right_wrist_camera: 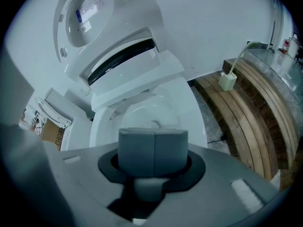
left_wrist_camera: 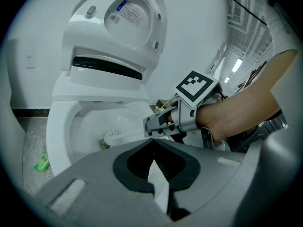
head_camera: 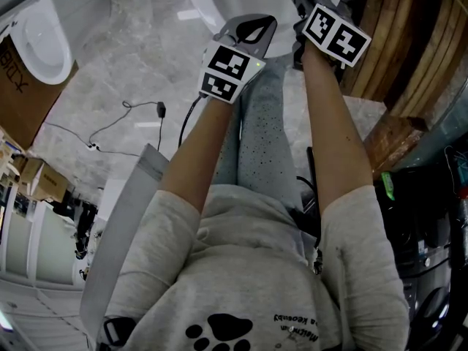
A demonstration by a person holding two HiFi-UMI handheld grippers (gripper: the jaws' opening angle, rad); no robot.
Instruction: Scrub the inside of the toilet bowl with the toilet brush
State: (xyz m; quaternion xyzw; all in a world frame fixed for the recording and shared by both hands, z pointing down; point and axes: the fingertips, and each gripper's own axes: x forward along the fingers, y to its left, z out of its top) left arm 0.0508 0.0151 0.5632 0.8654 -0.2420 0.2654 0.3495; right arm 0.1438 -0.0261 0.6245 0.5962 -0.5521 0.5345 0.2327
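The white toilet (left_wrist_camera: 113, 51) stands with lid and seat raised, its bowl (left_wrist_camera: 61, 126) open. The toilet brush head (left_wrist_camera: 112, 137) rests low inside the bowl, and its white handle runs right into my right gripper (left_wrist_camera: 150, 128), which is shut on it. In the right gripper view the two grey pads (right_wrist_camera: 137, 148) are pressed together over the bowl (right_wrist_camera: 189, 112), with the brush head (right_wrist_camera: 154, 124) just above them. My left gripper (left_wrist_camera: 154, 148) hangs beside the bowl, shut and holding nothing. The head view shows the left gripper (head_camera: 245, 31) and right gripper (head_camera: 311, 9) side by side at the toilet.
A green object (left_wrist_camera: 42, 161) lies on the floor left of the toilet. Curved wooden steps (right_wrist_camera: 246, 103) with a white plug box (right_wrist_camera: 227, 81) rise to the right. A second toilet (head_camera: 44, 42), a cardboard box (head_camera: 22, 86) and a floor cable (head_camera: 139, 115) sit to the left.
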